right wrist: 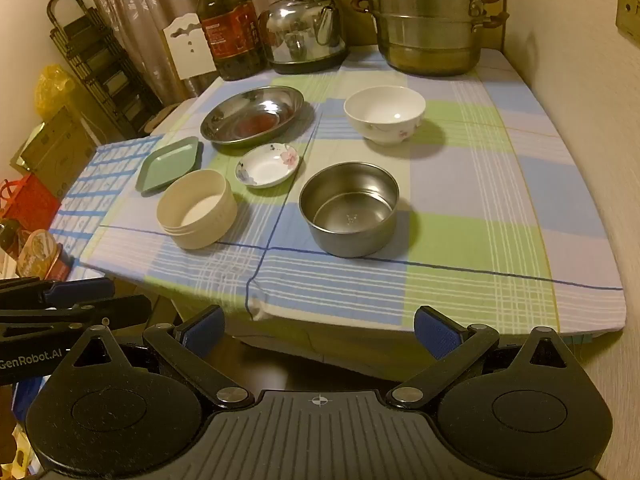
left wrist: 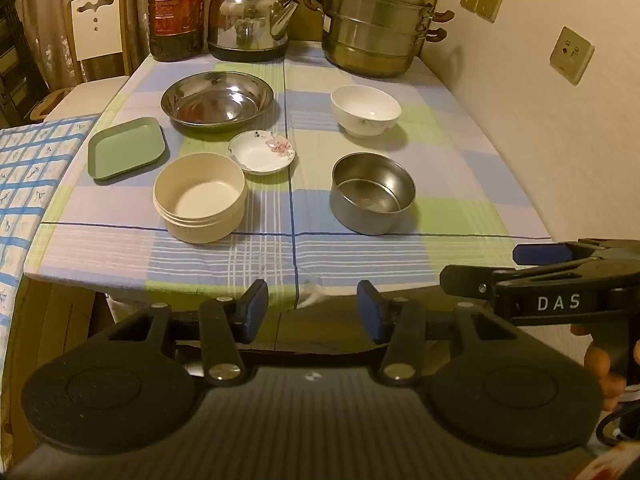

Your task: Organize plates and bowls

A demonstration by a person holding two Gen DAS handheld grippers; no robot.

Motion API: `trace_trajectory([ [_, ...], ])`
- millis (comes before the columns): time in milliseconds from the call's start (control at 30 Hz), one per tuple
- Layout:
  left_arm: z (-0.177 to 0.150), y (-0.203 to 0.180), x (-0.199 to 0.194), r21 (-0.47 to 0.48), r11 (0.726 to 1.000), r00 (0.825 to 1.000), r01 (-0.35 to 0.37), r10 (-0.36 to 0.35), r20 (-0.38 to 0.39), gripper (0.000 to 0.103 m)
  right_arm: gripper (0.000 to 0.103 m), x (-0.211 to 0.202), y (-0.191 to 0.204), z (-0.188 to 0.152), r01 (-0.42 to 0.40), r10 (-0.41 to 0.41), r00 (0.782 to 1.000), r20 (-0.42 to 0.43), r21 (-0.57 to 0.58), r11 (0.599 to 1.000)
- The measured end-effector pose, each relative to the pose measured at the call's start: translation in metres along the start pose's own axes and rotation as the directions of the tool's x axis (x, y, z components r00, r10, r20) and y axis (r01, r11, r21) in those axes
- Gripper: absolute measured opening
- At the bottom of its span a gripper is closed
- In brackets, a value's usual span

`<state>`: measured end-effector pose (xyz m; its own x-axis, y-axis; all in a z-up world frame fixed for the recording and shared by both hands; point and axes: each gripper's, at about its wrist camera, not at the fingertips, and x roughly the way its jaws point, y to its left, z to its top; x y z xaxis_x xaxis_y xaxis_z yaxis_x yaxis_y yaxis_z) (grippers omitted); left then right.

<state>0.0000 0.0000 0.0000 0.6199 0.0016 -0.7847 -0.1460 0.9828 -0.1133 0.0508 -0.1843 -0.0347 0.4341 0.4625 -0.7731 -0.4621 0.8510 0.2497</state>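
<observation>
Left gripper [left wrist: 313, 307]: jaws apart, nothing between them, held short of the table's near edge.
Green tray [left wrist: 127, 148]: one, rectangular, flat at the far left of the table [left wrist: 460, 200], its long axis running away and to the right.
Cream bowl [left wrist: 200, 197]: one, straight-walled, nearest the left gripper, ahead and slightly left of its fingers.
Steel plate [left wrist: 218, 101]: one, wide and shallow, behind the cream bowl, well away from both grippers.
Flowered saucer [left wrist: 261, 151]: one, small, just in front of the steel plate and just beside the cream bowl's far rim; whether they touch I cannot tell.
Steel bowl [right wrist: 349, 208]: one, deep, on the near right, almost straight ahead of the right gripper.
White bowl [right wrist: 385, 114]: one, behind the steel bowl, apart from it.
Right gripper [right wrist: 320, 330]: jaws wide, empty, also short of the table edge.
Count: three bowls, three flat pieces, all separate, nothing stacked.
Key relation: judged from this layout, the left gripper is nearer the cream bowl, the right nearer the steel bowl; either must travel forward over the edge.
Background: oil bottle [left wrist: 176, 12], kettle [left wrist: 252, 20], steamer pot [left wrist: 378, 24] along the far edge.
</observation>
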Motion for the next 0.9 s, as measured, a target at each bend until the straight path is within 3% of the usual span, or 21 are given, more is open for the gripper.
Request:
trace_trajectory([
  [900,-0.0029,0.0007,0.0025,0.000,1.000,1.000,0.005,-0.005,-0.011,0.046,0.101,0.0000,-0.0037,0.0012,0.004,-0.004,1.000,0.002,-0.001,1.000],
])
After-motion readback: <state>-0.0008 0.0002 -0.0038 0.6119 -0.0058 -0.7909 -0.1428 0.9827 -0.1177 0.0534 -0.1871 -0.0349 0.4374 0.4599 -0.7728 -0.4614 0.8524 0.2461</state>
